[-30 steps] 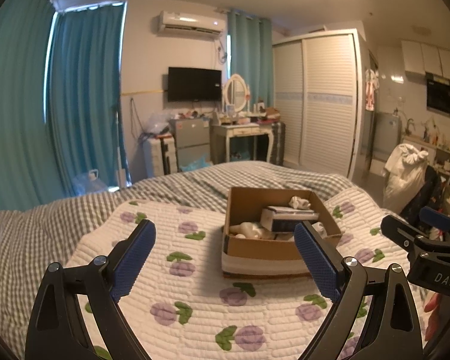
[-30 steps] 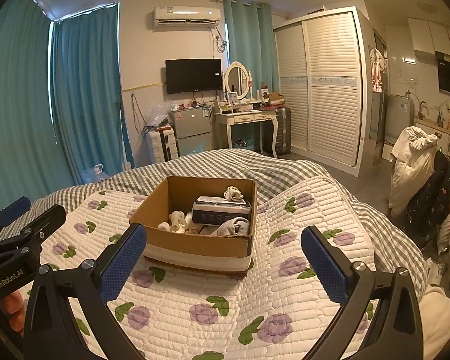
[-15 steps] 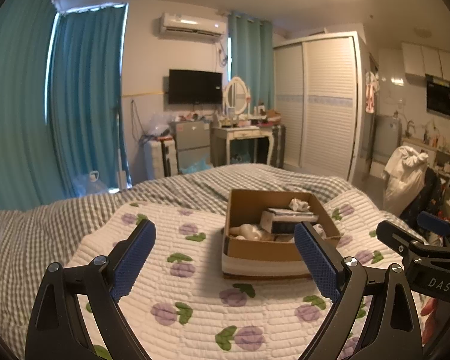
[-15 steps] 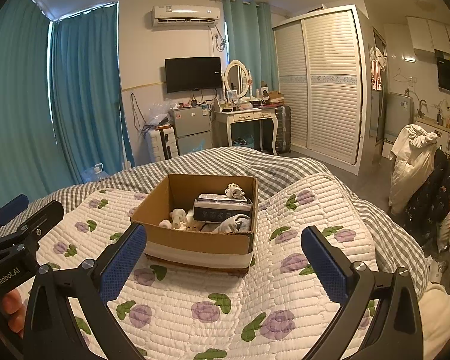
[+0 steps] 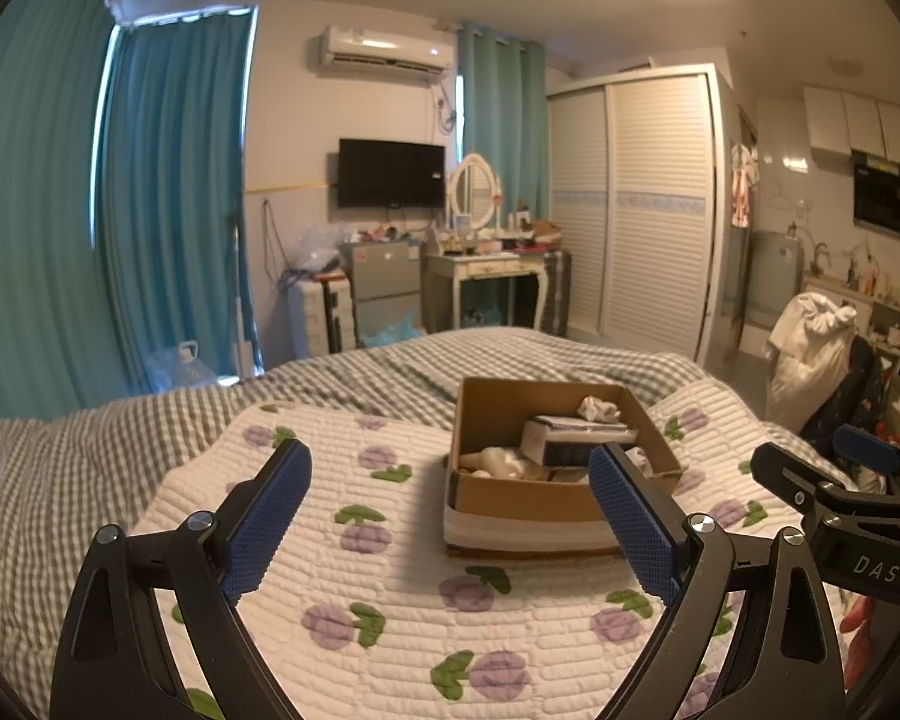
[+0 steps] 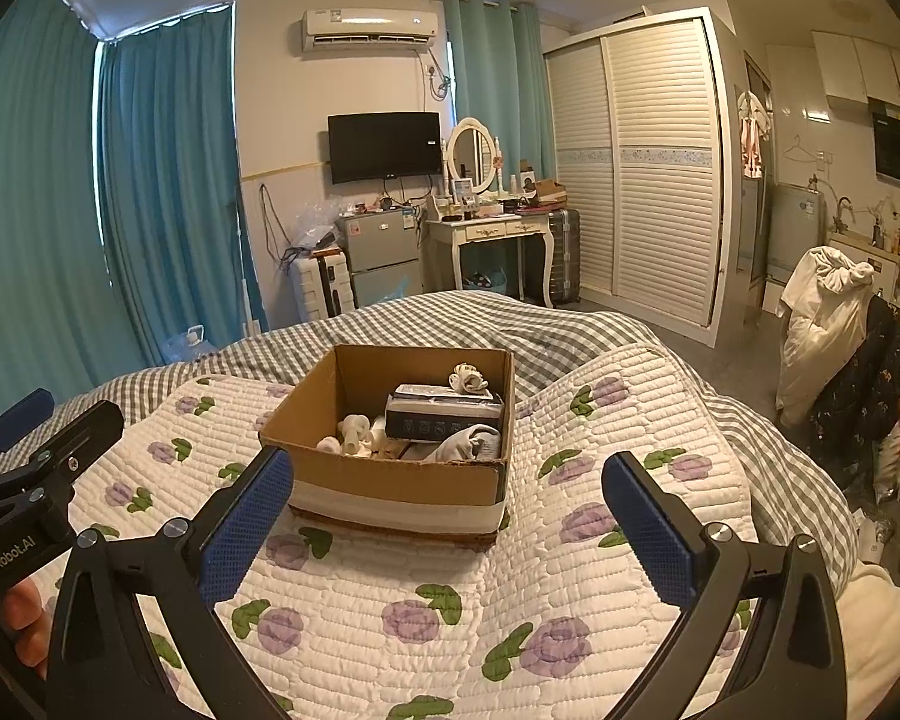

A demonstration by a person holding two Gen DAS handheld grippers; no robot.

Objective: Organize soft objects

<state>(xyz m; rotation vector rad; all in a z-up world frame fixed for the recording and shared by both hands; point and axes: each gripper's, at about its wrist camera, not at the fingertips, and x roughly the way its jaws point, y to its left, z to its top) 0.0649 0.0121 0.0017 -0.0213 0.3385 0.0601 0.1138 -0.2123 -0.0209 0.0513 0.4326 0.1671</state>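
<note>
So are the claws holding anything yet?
No. The left claw and the right claw are both open and empty, short of the cardboard box.

A: What sits ahead of the left gripper [image 5: 450,516]?

B: A cardboard box [image 5: 528,495], open-topped, resting on the white quilt with purple flowers [image 5: 354,546]. The blue pads [image 5: 267,516] are spread wide with nothing between them, hanging above the quilt.

A: And inside the box?

B: A dark, flat carton [image 5: 576,441] lying across it, a cream bundle [image 5: 498,462] at its left, and a small white bundle [image 5: 599,408] near the far wall. Just what the bundles are is unclear.

A: Anything to the side?

B: The right gripper [image 5: 852,492] at the right edge, marked "DAS". A grey checked blanket [image 5: 90,444] lies under the quilt.
</note>
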